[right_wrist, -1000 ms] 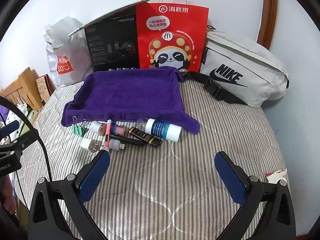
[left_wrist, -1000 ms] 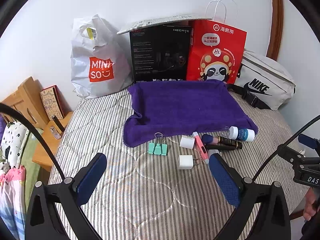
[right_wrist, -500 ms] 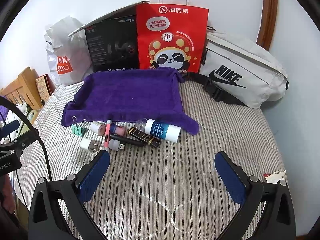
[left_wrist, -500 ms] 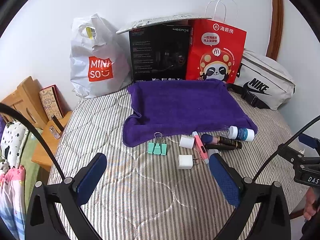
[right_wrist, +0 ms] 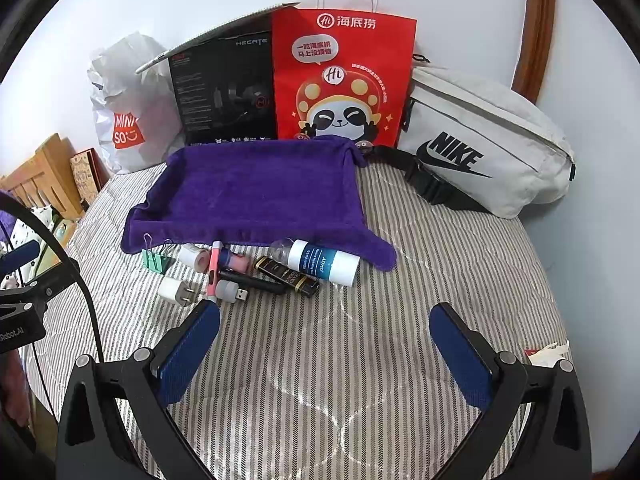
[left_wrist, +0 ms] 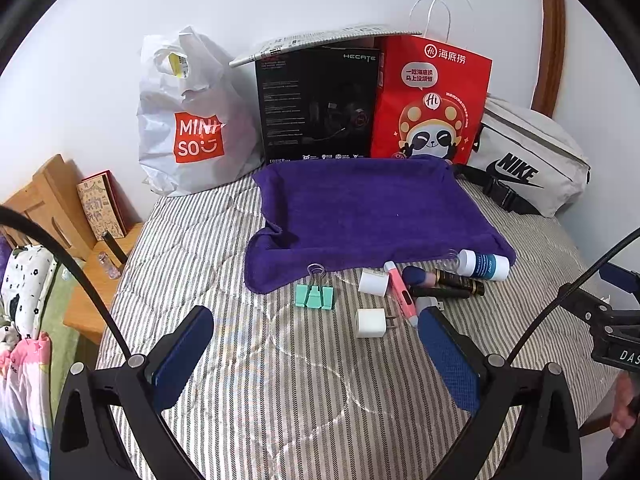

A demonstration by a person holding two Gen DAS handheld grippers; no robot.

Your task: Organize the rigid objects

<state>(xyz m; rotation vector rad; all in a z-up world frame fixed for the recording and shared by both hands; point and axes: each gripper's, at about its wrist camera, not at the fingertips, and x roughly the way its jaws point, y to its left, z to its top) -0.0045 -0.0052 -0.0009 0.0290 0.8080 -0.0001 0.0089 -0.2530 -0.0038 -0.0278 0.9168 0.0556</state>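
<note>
Small rigid objects lie in a loose row on the striped, quilted bed (left_wrist: pixel 280 380), all along the near edge of the purple towel (left_wrist: pixel 360 208), a soft, flat terry rectangle. The mint binder clip (left_wrist: pixel 315 296) sits at the towel's near left corner, its wire handles (left_wrist: pixel 316 269) pointing toward the towel. A white charger cube (left_wrist: pixel 370 323) lies just in front of the towel, prongs pointing right; a second white cube (left_wrist: pixel 374 282) touches the towel's edge. The pink pen (left_wrist: pixel 401 294), slim and plastic, has its long axis running away from the towel toward the viewer. A white cylindrical bottle (right_wrist: pixel 323 262) with a blue label lies on its side at the towel's near right corner, long axis parallel to that edge, clear cap to the left. Beside it lie a black-and-gold tube (right_wrist: pixel 287 275), a black stick (right_wrist: pixel 252 282) and a grey USB plug (right_wrist: pixel 232 292), roughly parallel to the towel's edge.

The left gripper (left_wrist: pixel 316 360) hovers in front of the towel, blue-padded fingers spread wide, holding nothing. The right gripper (right_wrist: pixel 324 354) is likewise spread wide and empty.
</note>
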